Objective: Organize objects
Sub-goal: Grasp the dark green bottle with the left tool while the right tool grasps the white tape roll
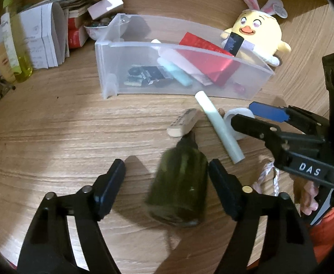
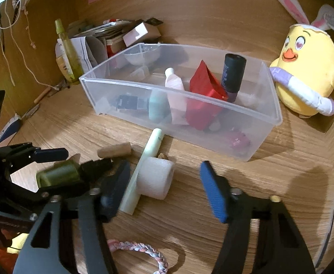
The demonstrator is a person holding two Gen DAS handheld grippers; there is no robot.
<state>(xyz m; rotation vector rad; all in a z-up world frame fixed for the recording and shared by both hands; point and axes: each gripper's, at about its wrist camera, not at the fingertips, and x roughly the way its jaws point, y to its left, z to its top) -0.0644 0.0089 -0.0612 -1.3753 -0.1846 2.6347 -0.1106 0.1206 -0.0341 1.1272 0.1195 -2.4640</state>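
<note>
Here, line by line:
Left gripper [image 1: 167, 178]: jaws spread around the dark green bottle [image 1: 178, 187] lying on the wooden desk [image 1: 64, 137]; one pad touches its side, the other stands clear; the bottle is blurred.
Right gripper [image 2: 164, 187]: jaws apart around the white roll [image 2: 155, 178], neither pad pressing.
Pale green stick [image 2: 144, 166]: partly hidden behind the roll.
Clear bin [image 2: 267, 123]: contents blur through its frosted wall.
Braided cord [image 2: 141, 251]: cut off by the gripper.
</note>
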